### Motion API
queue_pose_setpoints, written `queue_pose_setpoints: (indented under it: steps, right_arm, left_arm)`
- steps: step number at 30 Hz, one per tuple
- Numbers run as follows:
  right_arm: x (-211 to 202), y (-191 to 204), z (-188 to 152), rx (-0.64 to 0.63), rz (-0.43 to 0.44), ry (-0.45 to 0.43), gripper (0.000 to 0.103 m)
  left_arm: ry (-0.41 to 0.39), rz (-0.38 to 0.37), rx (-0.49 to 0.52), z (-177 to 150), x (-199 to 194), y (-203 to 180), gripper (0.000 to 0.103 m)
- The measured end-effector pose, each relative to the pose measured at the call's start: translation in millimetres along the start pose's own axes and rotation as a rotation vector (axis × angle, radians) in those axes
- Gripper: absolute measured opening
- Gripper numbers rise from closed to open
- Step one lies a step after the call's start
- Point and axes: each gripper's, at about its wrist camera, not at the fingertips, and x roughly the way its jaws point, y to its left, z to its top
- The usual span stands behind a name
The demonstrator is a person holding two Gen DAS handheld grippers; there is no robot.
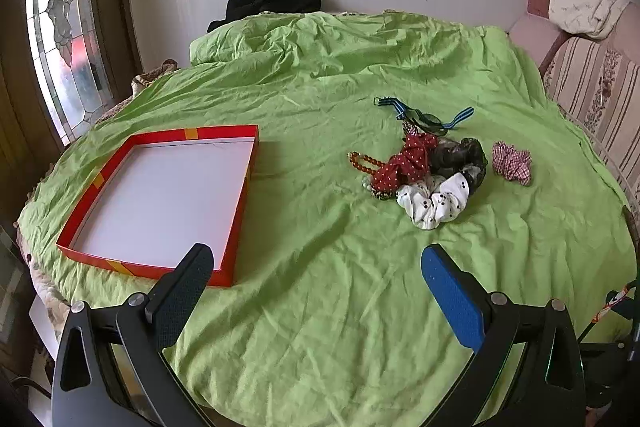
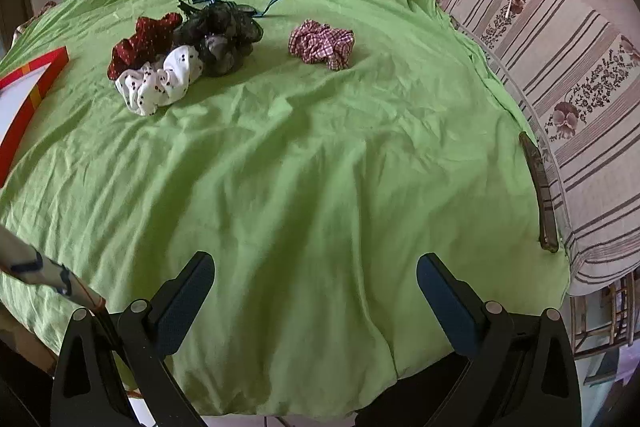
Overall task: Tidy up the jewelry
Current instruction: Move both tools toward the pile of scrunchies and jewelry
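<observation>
Green sheet (image 1: 320, 307) covers the surface. Red tray (image 1: 120, 265) lies left; scrunchie pile (image 1: 432, 171) right, checked scrunchie (image 2: 322, 43) apart. Left gripper (image 1: 316, 263) and right gripper (image 2: 316, 269) both spread wide, holding nothing.

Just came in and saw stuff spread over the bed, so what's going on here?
A person holds two grippers over a green sheet, sorting accessories. The left gripper and right gripper both hang with jaws open, holding nothing. The red tray has nothing in it. A pile waits beside it: a red dotted scrunchie, a white scrunchie, a black lace scrunchie and an amber bead string. A checked scrunchie lies apart.
</observation>
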Motion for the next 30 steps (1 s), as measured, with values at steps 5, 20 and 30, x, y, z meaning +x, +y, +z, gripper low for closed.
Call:
queue_pose_setpoints:
  steps: [5,20,30]
  right_arm:
    - [0,3,-1,-0.018,-0.003,-0.009,0.103]
    - [5,-4,2,-0.008,0.019,-0.059,0.103]
    - [12,-41,38,0.074,0.099,-0.175,0.102]
  left_arm:
    - [0.008,0.005,0.019,-2,3,-5,0.103]
    - [0.041,0.028,0.062,-6,24,-13,0.103]
    - [0.167,-0.091,-0.006,16,66,4,0.103]
